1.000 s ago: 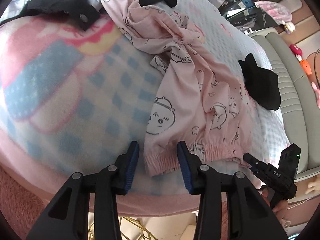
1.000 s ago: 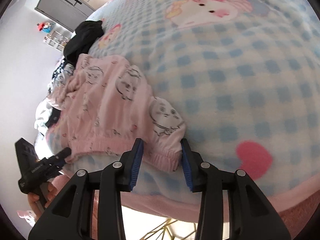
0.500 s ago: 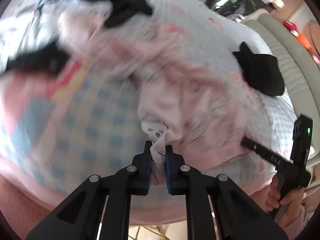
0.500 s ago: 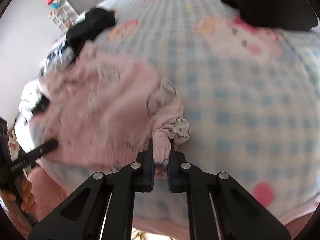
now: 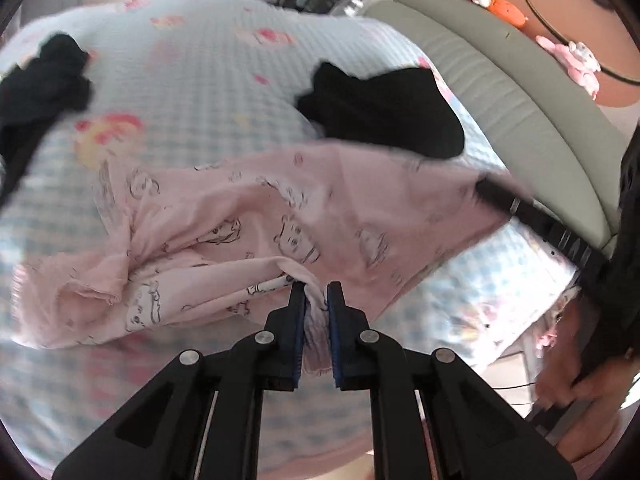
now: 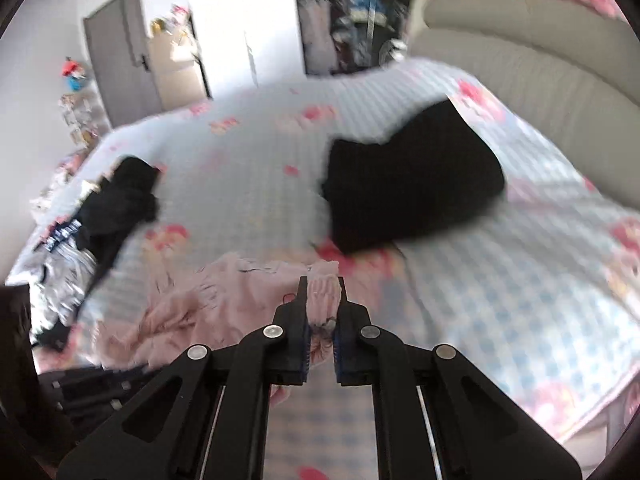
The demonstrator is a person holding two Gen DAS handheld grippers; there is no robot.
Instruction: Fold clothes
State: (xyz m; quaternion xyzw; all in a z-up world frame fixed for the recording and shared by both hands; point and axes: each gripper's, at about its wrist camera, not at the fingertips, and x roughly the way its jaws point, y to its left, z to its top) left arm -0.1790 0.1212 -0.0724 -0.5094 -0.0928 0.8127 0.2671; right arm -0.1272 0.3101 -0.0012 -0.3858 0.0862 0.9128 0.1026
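Observation:
Pink cartoon-print pyjama trousers (image 5: 280, 216) hang stretched above the checked bed blanket (image 5: 192, 80). My left gripper (image 5: 316, 292) is shut on one corner of their elastic waistband. My right gripper (image 6: 323, 286) is shut on the other corner of the pink trousers (image 6: 224, 300); in the left wrist view it shows as a black bar (image 5: 520, 212) at the right, gripping the fabric. The legs trail down to the left and bunch on the blanket.
A folded black garment (image 5: 392, 116) lies on the bed beyond the trousers, also (image 6: 408, 184). Another dark garment (image 5: 44, 80) sits at the left among more clothes (image 6: 68, 256). A grey padded headboard (image 5: 520, 92) runs along the right. A hand (image 5: 568, 376) holds the right tool.
Both grippers closed on the waistband corners and lifted the trousers off the blanket. The garment now hangs stretched between them, and both views look further across the bed.

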